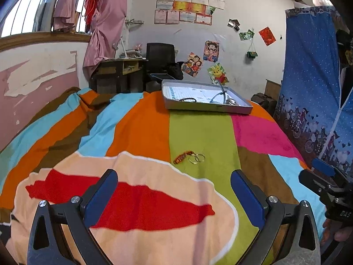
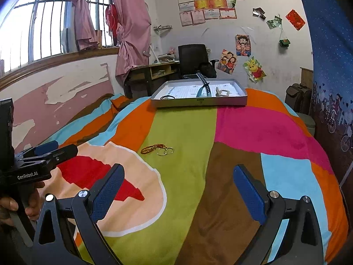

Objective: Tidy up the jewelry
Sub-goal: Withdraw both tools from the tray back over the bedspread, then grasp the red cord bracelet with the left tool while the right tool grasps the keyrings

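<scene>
**Q:** ok so where's the jewelry sitting compared to the grippers?

**A:** Left gripper (image 1: 174, 195) has its blue-padded fingers spread wide with nothing between them, hovering over the striped bedspread (image 1: 136, 128). Straight ahead of its fingertips and a little toward its right finger, on the green stripe, there's a small orange braided bracelet (image 1: 182, 156) with two gold rings (image 1: 196, 158) touching its right end. The rings overlap each other. Nothing is touching the gripper.

**Q:** and the right one?

**A:** Same deal: right gripper (image 2: 178, 190) is spread apart and empty. From its camera the bracelet (image 2: 151, 148) and rings (image 2: 165, 151) lie ahead and off toward its left finger, clear of the pads. Well beyond them, at the far end of the bedspread (image 2: 264, 132), sits a shallow grey box lid (image 2: 198, 102) used as a tray.

**Q:** what's in the tray?

**A:** Hard to say fully. There's a blue watch strap (image 2: 202, 86) arching up over the rim, a thin dark loop (image 2: 167, 97) near its left side, and something silvery (image 2: 221, 92) to the right of the strap that I can't identify. The near wall of the tray (image 1: 207, 107) hides part of the contents in both views, and the printed sheet lining it is too small to read.

**Q:** can you see each gripper from the other cam?

**A:** Only partly. The right one pokes in at the left camera's right edge, and the left one at the right camera's left edge with fingers of a hand (image 2: 13, 207) on its handle, both cut off by the frame.
</scene>
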Demonstrator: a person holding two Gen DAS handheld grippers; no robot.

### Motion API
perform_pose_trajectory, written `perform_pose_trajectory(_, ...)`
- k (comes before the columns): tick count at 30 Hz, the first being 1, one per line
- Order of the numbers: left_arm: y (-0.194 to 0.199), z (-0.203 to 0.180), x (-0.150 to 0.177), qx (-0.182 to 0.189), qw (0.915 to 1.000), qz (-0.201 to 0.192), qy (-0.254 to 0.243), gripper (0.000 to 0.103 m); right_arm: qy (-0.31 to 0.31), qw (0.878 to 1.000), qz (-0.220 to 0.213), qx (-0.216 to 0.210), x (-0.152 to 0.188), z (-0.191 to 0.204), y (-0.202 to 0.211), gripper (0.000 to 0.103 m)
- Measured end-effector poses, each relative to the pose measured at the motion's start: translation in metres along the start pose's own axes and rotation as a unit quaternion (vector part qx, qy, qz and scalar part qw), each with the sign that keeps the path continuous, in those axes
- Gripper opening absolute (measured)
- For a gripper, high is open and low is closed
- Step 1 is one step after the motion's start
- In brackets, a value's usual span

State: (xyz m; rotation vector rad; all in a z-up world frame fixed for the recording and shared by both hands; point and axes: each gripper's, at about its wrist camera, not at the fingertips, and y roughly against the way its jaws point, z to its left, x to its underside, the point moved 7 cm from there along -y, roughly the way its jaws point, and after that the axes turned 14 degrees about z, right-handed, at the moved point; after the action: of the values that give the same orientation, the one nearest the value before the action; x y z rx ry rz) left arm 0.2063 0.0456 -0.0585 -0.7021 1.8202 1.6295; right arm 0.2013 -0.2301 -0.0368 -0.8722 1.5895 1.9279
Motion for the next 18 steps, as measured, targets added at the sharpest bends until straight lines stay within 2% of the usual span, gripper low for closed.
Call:
perform_pose_trajectory(10, -0.045, 0.019, -0.025, -0.002, 0.9988, -0.015, 0.047, 0.103, -0.011, 1.000, -0.013, 0.011, -0.025, -0.004, -0.035, 0.097)
perform_pose_trajectory(18, -0.100, 0.029, -0.037, -0.010, 0.9990, -0.002, 0.042, 0.103, 0.008, 1.000, -0.002, 0.020, -0.060, -0.010, -0.093, 0.097)
